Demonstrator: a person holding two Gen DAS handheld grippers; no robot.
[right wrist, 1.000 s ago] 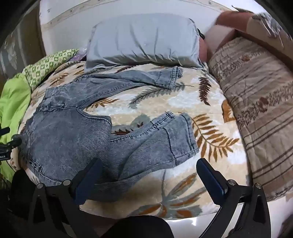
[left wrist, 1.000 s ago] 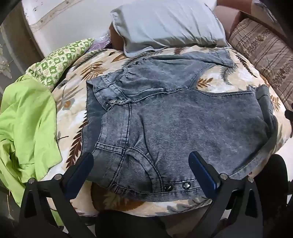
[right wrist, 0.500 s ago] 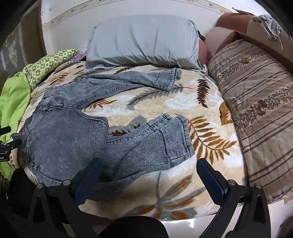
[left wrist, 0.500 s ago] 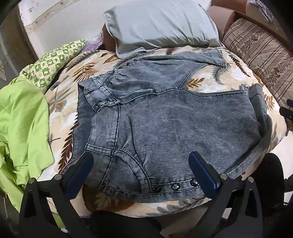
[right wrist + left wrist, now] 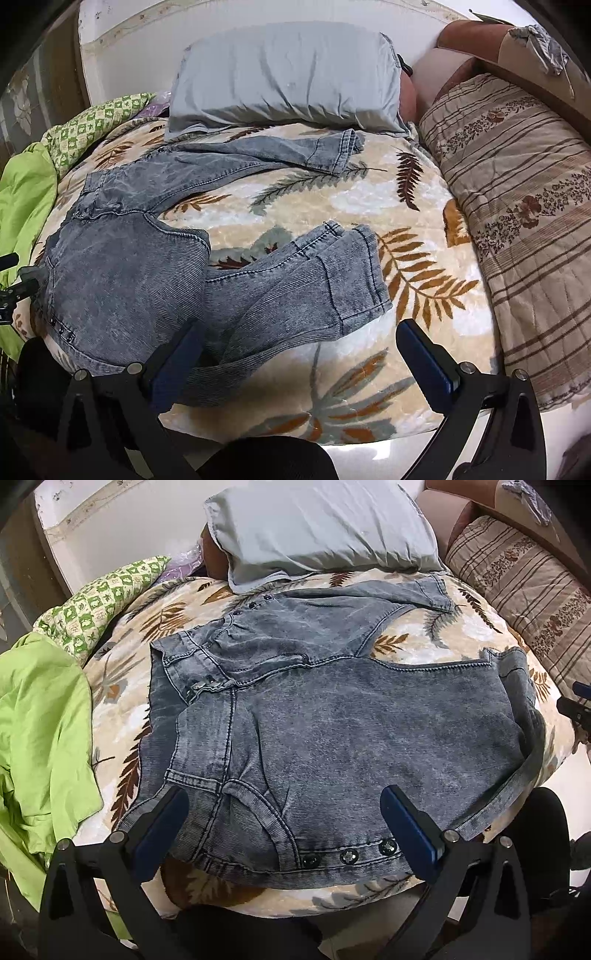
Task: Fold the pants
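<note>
Jeans [image 5: 332, 731] lie flat on leaf-print blanket [image 5: 369, 192], legs splayed (near leg doubled back). Left gripper [image 5: 284, 825] over waistband, right gripper [image 5: 299, 354] by hem: both wide open, empty, likely lining up grasps.

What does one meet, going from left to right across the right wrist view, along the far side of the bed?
Green cloth → green-and-white checked fabric → grey pillow → striped brown quilt.
</note>
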